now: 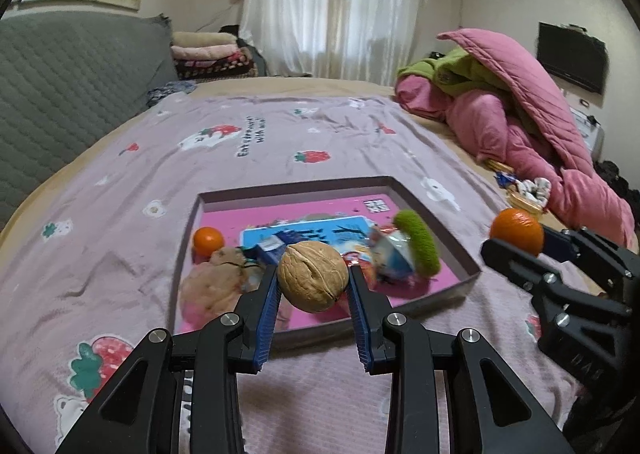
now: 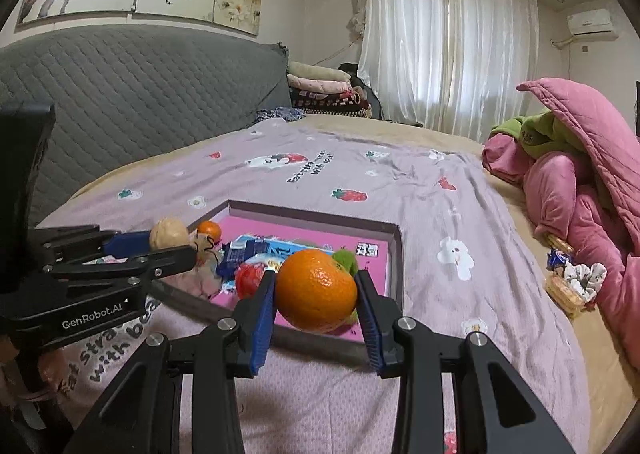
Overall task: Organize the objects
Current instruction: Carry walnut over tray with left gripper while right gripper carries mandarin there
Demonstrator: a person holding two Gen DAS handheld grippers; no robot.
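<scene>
I take the shallow grey box (image 1: 460, 260) with its pink floor as my landmark; it lies on the lilac strawberry-print blanket (image 1: 280, 141) spread over the bed.

Far left of the box, the grey quilted headboard (image 1: 72, 69) rises behind the blanket. In the box's left corner sits a small orange (image 1: 208, 240), and just in front of it a beige plush toy (image 1: 218, 274) leans against the left wall. My left claw (image 1: 313, 282) hangs above the box's near edge, and its blue pads are closed on a walnut (image 1: 313, 277) held clear of everything below. Behind the walnut, in the middle of the box, lies a blue packet (image 1: 320, 228). Toward the box's right side a snack wrapper (image 1: 390, 256) rests against a fuzzy green ring (image 1: 418, 244), which stands tilted near the right wall.

Past the box's right corner, my right claw (image 1: 520, 244) comes in from the side. In the right wrist view that claw (image 2: 316, 296) grips a mandarin (image 2: 316, 290) between both pads, lifted over the near right part of the box. Well to the right of the box, a pink quilt (image 1: 532, 125) is heaped at the bed's edge, with a few small snacks (image 1: 524, 189) beside it.
</scene>
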